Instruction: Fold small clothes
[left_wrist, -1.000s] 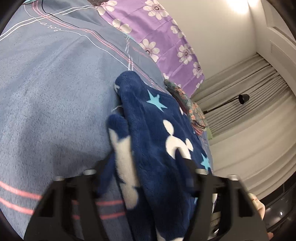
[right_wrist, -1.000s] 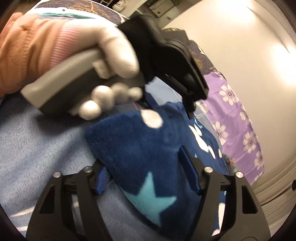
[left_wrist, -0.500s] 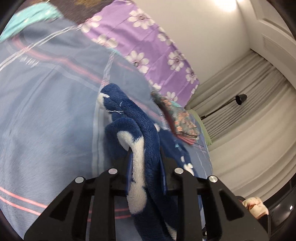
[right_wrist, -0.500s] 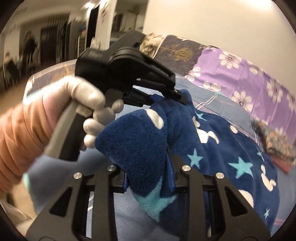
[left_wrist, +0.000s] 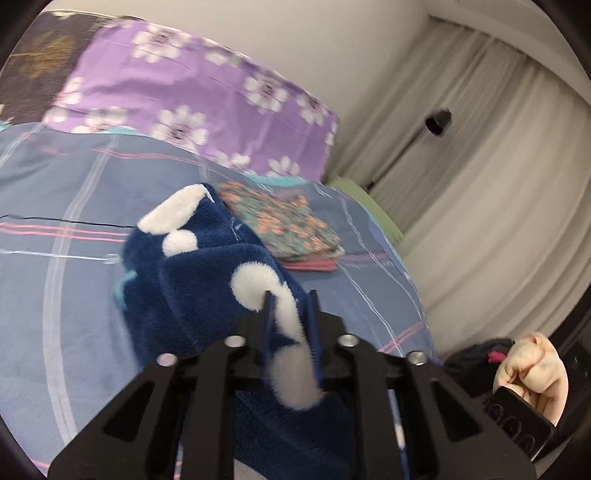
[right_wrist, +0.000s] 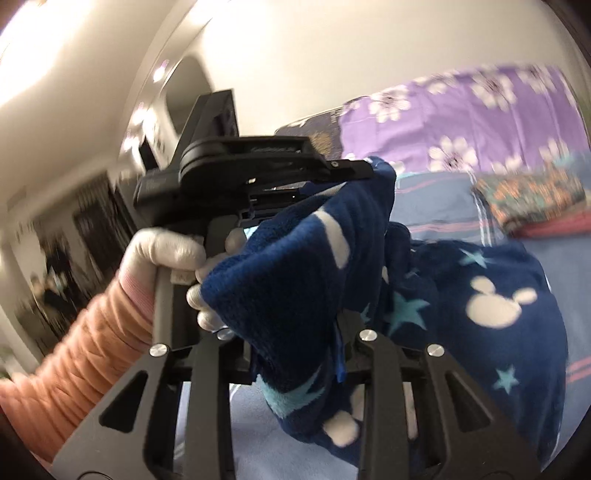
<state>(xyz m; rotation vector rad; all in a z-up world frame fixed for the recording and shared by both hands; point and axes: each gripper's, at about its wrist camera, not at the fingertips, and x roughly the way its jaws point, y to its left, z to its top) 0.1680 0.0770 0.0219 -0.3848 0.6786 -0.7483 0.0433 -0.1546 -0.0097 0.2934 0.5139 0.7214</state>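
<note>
Left wrist view – fleece garment (left_wrist: 207, 295) pinched between left fingers (left_wrist: 266, 314), right fingers (right_wrist: 341, 354) likewise clamped.

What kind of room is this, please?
Most likely a bedroom: the work surface is a bed with a striped blue cover, a purple flowered pillow lies at its head, and long pale curtains hang beside it.

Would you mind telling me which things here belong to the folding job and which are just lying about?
In the job:
- blue fleece garment, pinched at two edges
- left gripper, shut on it
- right gripper, shut on it

Lying about:
- folded floral cloth on the bedspread
- purple flowered pillow
- curtains
- black lamp
</note>
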